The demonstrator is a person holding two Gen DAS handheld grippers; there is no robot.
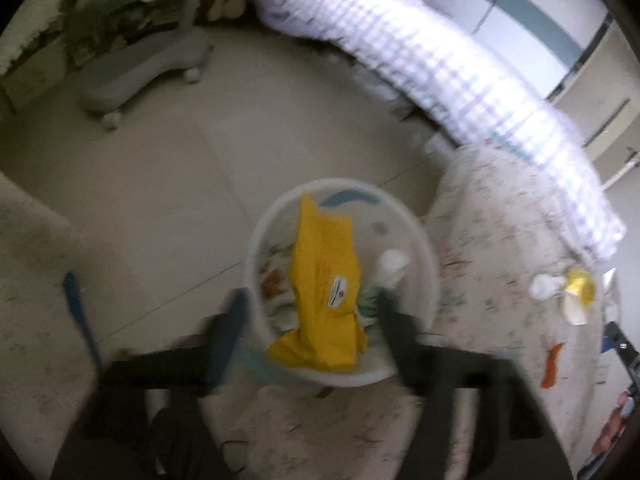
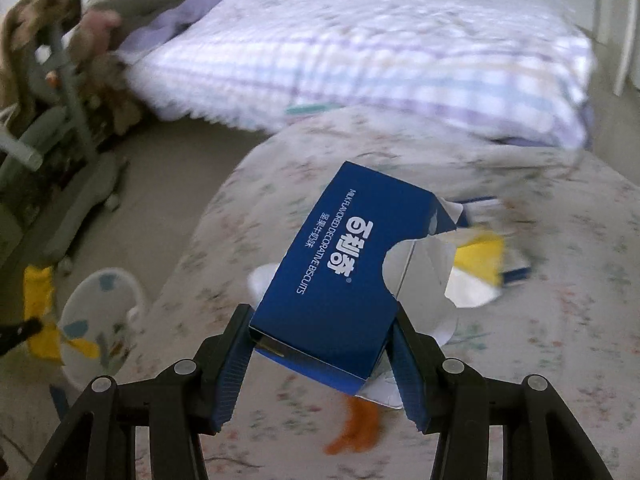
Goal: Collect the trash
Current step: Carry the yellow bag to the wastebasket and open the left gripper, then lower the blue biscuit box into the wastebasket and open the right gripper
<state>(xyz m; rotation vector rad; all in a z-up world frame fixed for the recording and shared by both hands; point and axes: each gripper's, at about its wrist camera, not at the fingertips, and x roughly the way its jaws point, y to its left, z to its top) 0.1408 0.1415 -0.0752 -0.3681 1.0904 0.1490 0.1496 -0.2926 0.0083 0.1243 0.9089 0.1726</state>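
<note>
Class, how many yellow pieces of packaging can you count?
2: one yellow packet at the white basket, one yellow wrapper on the floral rug. The blue box may hide more.

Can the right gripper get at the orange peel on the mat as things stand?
Probably not yet: the right gripper is shut on the blue biscuit box, which also hangs over the orange peel. The box likely needs dropping in the bin first.
</note>
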